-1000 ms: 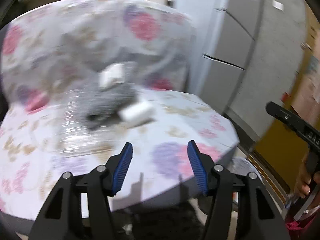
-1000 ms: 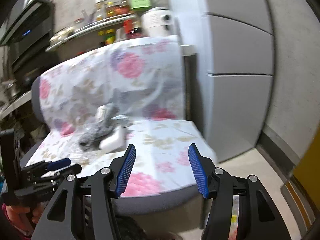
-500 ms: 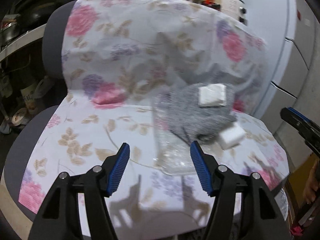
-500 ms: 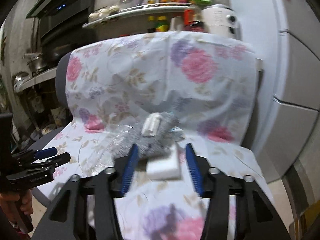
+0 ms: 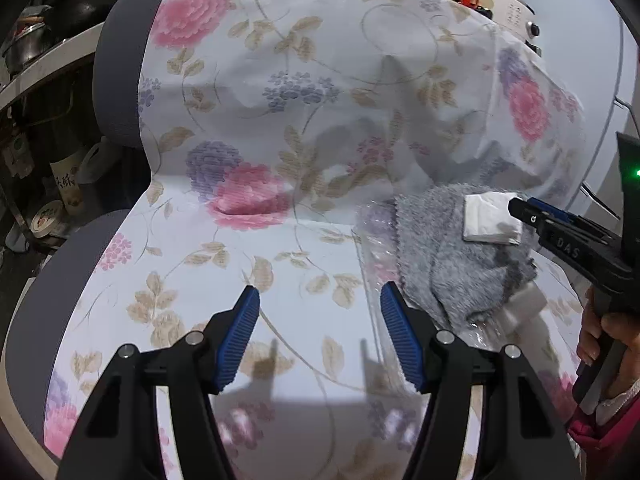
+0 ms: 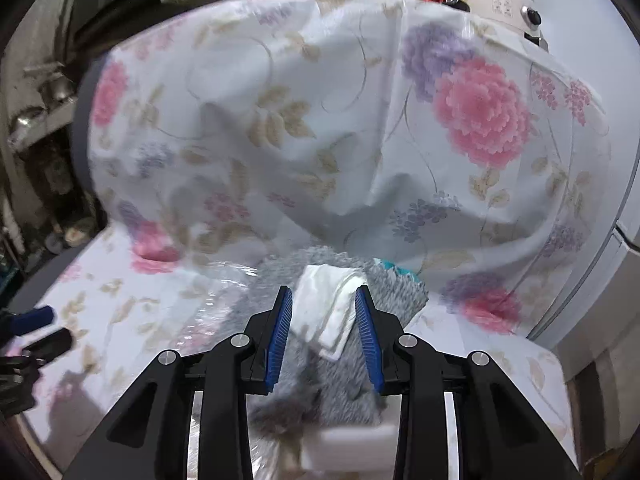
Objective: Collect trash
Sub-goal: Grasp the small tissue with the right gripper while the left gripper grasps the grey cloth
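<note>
Right gripper (image 6: 323, 336) is lined up on the folded tissue (image 6: 330, 312), which sits on top of a grey rag (image 5: 452, 256) on the flowery chair cover (image 5: 304, 92). Jaws are apart with the tissue between the pads, not pinching it yet as far as I can tell. Left gripper (image 5: 320, 336) is wide open and hovering over bare cover just left of the pile, holding nothing.

Stuff that could go sideways, imo: the tissue is thin and lies flat on fluffy cloth, so closing now could easily snag rag fibres too and drag the whole rag up with it. Or the pads close too high and just slide the tissue off. There's also crinkly clear plastic (image 5: 380, 256) under the rag and a white block (image 6: 352, 446) near the front edge; a tug on the rag might knock that block off the seat.
</note>
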`<control>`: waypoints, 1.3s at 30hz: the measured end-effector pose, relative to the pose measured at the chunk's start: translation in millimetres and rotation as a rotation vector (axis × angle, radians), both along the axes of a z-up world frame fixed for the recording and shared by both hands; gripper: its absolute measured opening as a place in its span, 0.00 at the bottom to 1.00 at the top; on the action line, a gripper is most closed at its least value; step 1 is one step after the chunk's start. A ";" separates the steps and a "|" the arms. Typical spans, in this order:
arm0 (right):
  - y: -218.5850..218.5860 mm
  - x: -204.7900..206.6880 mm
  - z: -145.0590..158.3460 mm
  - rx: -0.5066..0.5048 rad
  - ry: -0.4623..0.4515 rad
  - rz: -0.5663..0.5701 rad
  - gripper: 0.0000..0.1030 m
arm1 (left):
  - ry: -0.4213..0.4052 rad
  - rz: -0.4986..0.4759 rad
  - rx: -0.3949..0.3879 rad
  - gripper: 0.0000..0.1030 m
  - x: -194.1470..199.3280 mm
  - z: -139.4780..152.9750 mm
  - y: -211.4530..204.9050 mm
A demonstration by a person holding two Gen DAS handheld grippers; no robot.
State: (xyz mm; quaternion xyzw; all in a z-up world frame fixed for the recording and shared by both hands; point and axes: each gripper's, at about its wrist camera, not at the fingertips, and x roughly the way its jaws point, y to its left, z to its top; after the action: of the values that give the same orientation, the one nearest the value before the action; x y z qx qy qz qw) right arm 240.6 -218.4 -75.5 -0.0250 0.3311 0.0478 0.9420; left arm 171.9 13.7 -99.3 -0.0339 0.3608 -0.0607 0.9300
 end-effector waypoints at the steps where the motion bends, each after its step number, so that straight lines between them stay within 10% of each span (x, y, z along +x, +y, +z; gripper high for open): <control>1: -0.5 4.7 -2.9 0.001 0.013 -0.012 0.34 | 0.004 0.002 -0.005 0.60 2.7 -1.2 1.4; 5: -1.4 12.2 -8.6 0.011 0.022 -0.028 0.31 | 0.017 -0.005 -0.009 0.60 5.5 -5.3 1.2; 7: -1.4 7.8 -5.0 0.022 0.004 -0.021 0.07 | 0.019 -0.015 -0.009 0.60 4.9 -5.7 -0.2; 9: -5.7 -2.5 5.5 0.064 -0.039 -0.016 0.04 | 0.016 -0.034 -0.013 0.60 2.1 -4.2 -3.6; 20: -52.6 -84.9 63.6 0.140 -0.183 -0.045 0.04 | 0.029 -0.280 -0.035 0.75 -1.6 1.9 -77.3; 30: -78.4 -128.5 48.6 0.089 -0.195 -0.065 0.04 | 0.184 -0.236 -0.122 0.74 53.9 -30.7 -106.6; 36: -87.1 -131.4 40.6 0.095 -0.188 -0.071 0.04 | 0.214 -0.238 -0.081 0.61 60.8 -47.8 -116.7; 39: -88.8 -133.2 39.2 0.097 -0.189 -0.080 0.04 | 0.199 -0.250 -0.061 0.31 61.6 -45.9 -120.5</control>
State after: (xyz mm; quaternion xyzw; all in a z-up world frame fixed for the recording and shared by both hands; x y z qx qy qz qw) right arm 107.3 -307.3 -36.3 0.0296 0.2390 0.0235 0.9703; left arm 233.5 -106.8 -145.2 -0.0229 0.4504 -0.1834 0.8735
